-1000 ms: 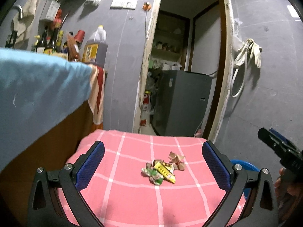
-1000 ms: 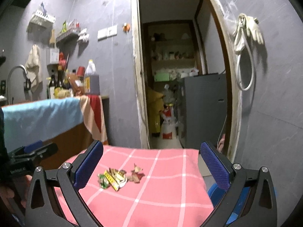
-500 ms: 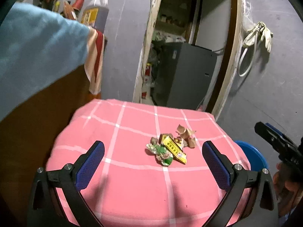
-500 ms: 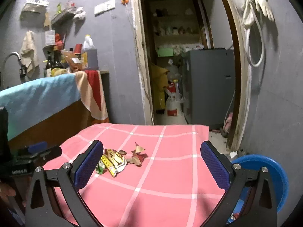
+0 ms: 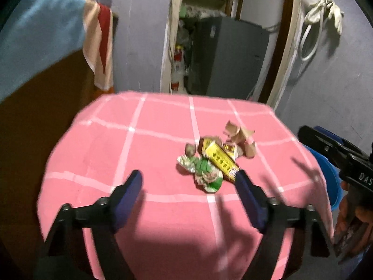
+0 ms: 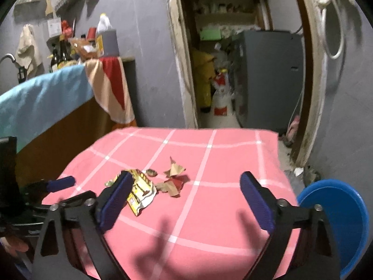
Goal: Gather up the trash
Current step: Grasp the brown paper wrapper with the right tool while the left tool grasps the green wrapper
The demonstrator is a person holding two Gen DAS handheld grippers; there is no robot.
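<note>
A small heap of trash lies on the pink checked tablecloth (image 5: 144,140): a yellow wrapper (image 5: 220,158), a green-and-white crumpled wrapper (image 5: 205,172) and brown paper scraps (image 5: 242,137). My left gripper (image 5: 188,175) is open above the cloth, its right finger beside the heap. My right gripper (image 6: 186,177) is open, with the yellow wrapper (image 6: 142,189) and the brown scraps (image 6: 173,177) between and beyond its fingers. The left gripper (image 6: 60,183) shows at the left of the right wrist view; the right gripper (image 5: 331,147) shows at the right of the left wrist view.
A blue bin (image 6: 338,219) stands on the floor right of the table, also visible in the left wrist view (image 5: 331,177). A counter draped in blue cloth (image 6: 46,91) with bottles is at the left. A doorway with a grey appliance (image 6: 268,74) is behind.
Both grippers have tilted down and moved closer to the table. The trash heap now lies nearer the fingers of each. Both stay open.
</note>
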